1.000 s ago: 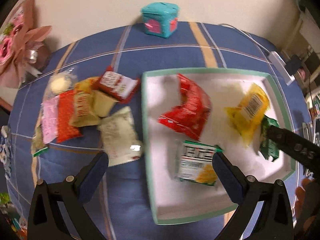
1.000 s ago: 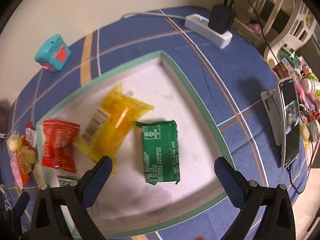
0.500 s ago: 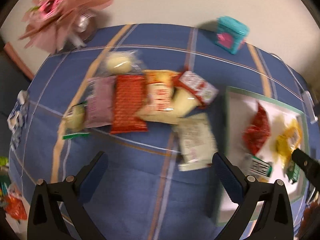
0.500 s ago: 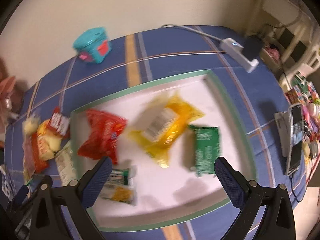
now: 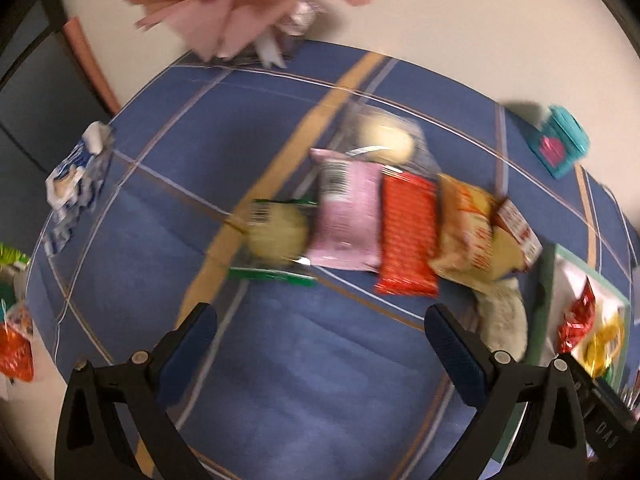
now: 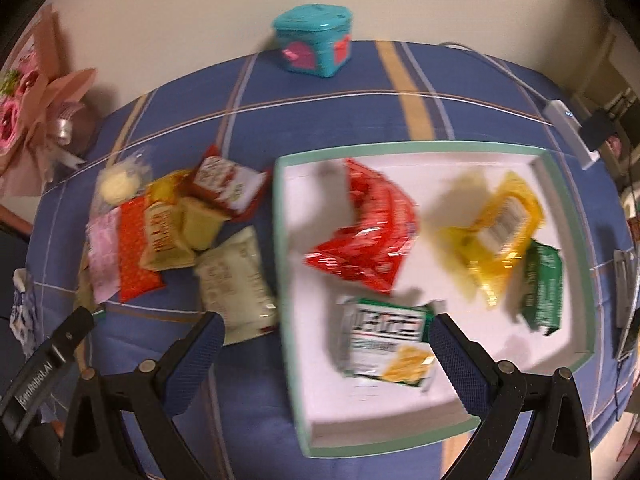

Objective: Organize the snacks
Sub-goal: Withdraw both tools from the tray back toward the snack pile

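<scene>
Right wrist view: the right gripper (image 6: 324,340) is spread wide with nothing in it, hanging over the tray (image 6: 568,216), which holds a red bag (image 6: 368,240), a yellow bag (image 6: 492,232), a green packet (image 6: 542,284) and a cracker pack (image 6: 388,344). The loose pile of snacks (image 6: 168,232) sits at 9 o'clock. The left gripper (image 5: 320,332) is wide open too, empty, above the blue tablecloth (image 5: 280,380).

Counted from the right wrist view — 4 snack packets (image 6: 366,236) in 1 white tray (image 6: 568,184), right of frame; about 7 packets (image 6: 234,284) heaped on the cloth, left of centre; 1 teal box (image 6: 314,40), top.
</scene>
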Tool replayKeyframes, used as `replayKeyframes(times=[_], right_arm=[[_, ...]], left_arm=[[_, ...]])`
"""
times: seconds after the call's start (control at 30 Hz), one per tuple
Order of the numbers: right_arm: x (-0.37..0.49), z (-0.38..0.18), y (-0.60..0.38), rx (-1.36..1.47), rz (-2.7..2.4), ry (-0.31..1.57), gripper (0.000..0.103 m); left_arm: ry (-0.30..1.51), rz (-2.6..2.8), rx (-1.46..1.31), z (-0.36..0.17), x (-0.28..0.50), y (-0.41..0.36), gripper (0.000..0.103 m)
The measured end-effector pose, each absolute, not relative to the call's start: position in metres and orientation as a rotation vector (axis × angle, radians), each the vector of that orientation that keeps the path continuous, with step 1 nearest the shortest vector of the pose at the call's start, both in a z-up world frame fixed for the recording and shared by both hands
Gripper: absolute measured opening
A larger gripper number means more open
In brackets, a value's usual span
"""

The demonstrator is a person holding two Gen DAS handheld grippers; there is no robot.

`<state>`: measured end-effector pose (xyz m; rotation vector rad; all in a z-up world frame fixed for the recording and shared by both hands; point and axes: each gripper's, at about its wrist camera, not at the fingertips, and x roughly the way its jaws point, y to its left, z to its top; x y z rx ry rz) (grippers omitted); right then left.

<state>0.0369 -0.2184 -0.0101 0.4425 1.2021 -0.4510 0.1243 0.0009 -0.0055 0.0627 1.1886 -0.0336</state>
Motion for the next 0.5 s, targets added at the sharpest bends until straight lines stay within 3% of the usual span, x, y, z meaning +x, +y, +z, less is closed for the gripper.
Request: replayKeyframes(times=[0.5], right_arm=[[0.07, -0.025, -0.17, 0.372, -0.306, 1.194, 0.103]], left_arm=[[1.21, -0.01, 0.015, -0.017, 0.154, 0.045, 0.103]])
